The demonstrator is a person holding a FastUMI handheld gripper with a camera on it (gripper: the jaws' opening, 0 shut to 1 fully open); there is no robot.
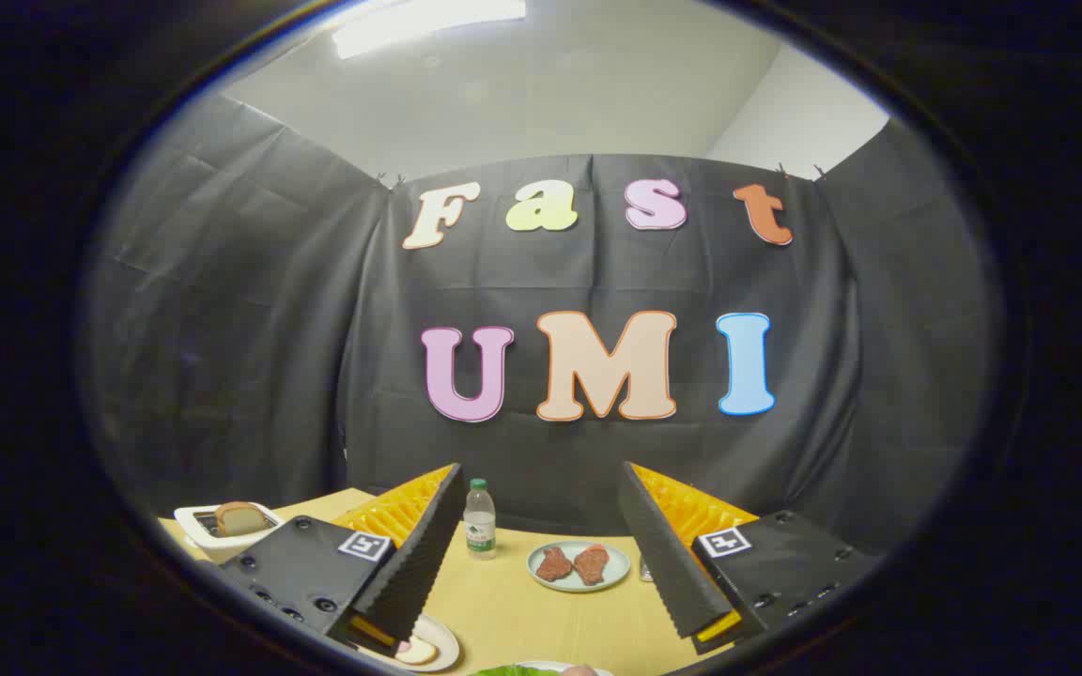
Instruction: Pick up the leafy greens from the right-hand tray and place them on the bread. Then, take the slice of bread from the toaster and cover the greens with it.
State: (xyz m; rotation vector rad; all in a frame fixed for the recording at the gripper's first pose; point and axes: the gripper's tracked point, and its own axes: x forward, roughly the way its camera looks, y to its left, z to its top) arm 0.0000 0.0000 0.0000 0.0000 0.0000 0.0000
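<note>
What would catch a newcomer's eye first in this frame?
The open claw stands out first, its two fingers spread wide above the yellow table with nothing between them. In the gap beyond them sit a small water bottle and a plate with two reddish pieces of meat. Off past the left finger, a white toaster holds a slice of bread poking out of its top.

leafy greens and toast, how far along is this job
Nothing looks done yet. The tongs are open and hold nothing, raised over the table. The leafy greens lie below the fingers, apparently not yet picked up. The slice of bread sits in the toaster. A plate with what may be bread lies under one finger. Left: both moves.
</note>
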